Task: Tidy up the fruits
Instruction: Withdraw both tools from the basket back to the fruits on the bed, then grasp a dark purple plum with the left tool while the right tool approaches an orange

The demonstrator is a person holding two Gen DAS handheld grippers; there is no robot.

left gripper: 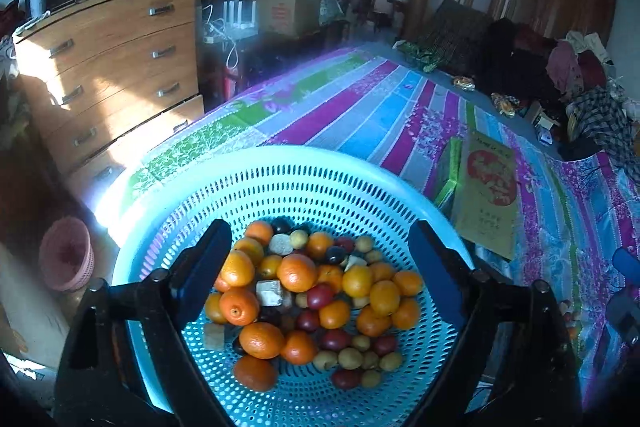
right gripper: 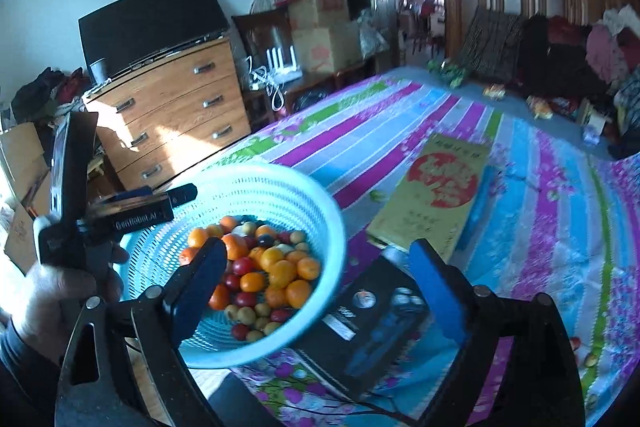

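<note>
Blurring black box (right gripper: 376, 323), fruit basket (right gripper: 320, 195)

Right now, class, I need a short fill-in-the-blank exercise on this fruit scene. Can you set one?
1. The fruit lies in a light blue ____.
2. The basket rests on a ____ bedsheet.
3. Both grippers' jaws are ____: left gripper, right gripper.
4. The largest fruits are ____ in colour.

Missing words: basket; striped; open; orange

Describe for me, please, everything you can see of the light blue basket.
The light blue basket is a round, perforated bowl that looks like plastic, with a broad smooth rim. It sits upright at the edge of the striped bedcover, holding oranges, small red and yellowish fruits and a few pale chunks. Nothing grips it; a black box lies beside it.
</note>
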